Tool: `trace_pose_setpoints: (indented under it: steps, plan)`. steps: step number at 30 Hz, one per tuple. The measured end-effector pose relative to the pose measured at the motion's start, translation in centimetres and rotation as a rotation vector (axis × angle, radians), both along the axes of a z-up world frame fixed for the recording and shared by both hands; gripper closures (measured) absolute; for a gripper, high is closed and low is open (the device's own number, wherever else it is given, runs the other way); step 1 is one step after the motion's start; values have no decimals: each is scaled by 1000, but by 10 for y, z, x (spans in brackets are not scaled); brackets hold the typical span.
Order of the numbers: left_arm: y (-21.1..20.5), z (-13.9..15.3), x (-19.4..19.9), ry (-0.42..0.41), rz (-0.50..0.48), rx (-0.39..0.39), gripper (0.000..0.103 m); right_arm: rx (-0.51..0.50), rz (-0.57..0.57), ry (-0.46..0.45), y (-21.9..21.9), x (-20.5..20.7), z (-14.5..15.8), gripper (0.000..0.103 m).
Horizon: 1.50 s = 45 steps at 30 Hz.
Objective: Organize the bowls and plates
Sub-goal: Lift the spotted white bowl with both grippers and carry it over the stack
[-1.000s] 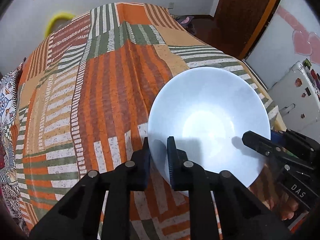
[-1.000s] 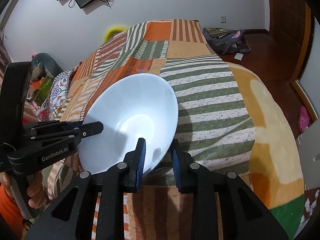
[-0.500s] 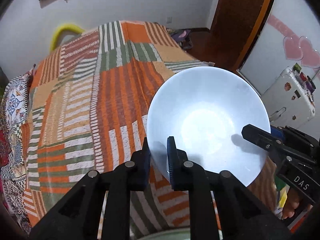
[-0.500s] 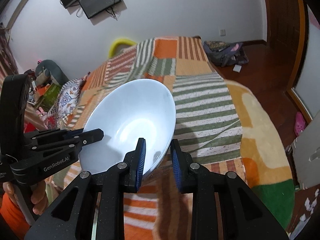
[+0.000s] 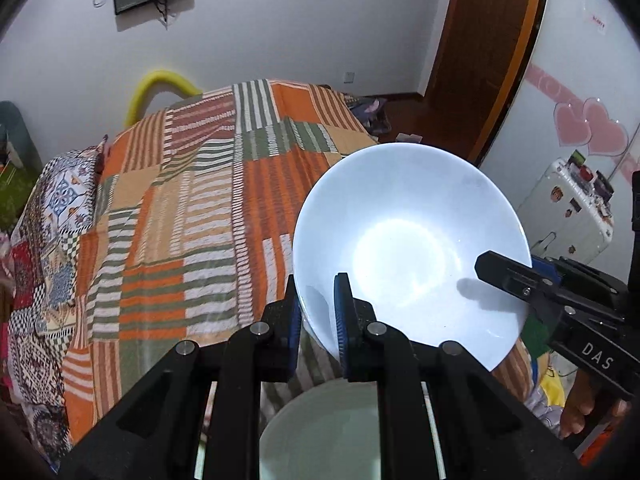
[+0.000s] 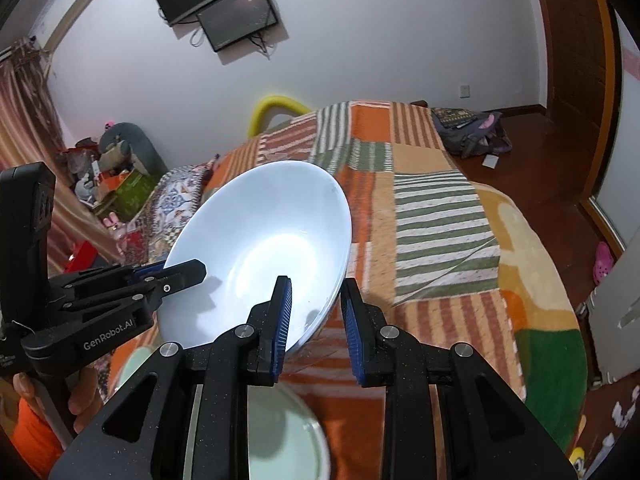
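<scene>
I clamp both tongs, left (image 5: 316,312) and right (image 6: 316,312), on opposite rims of the white bowl (image 5: 408,248) to keep it level above the pale dish (image 5: 320,436) below them.

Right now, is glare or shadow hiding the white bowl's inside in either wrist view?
Left wrist view: bright glare in the white bowl centre, and the right gripper casts a small shadow there. Right wrist view: milder sheen, and the left gripper shadows the wall. Rim readable in both.

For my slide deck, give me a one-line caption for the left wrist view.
Both claws, left and right, pinch opposite rims of a white bowl above the striped bedspread.
</scene>
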<state>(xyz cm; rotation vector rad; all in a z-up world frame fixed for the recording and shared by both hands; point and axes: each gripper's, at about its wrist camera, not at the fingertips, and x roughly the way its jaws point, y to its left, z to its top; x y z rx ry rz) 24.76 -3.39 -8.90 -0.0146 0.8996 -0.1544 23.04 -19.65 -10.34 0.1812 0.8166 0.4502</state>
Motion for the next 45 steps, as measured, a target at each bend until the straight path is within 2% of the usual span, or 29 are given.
trace_pose_setpoints:
  steps: [12,20,29,35,45]
  plan:
    - [45,28,-80,-95,79,21,88,43,86,-24,39,-38,8,80]
    - [81,31,-119,-113,146,-7,88,53,159,-34,72,-59,8,80]
    - [116,34,-155,-162,215,20,88,67,248,-20,112,-72,1,80]
    - [137,25,-172,-165,253,26,88,66,292,0,134,-82,-7,80]
    - [173,-5,-185,-118,317,-36,88,25,344,38,166,-98,-26,80]
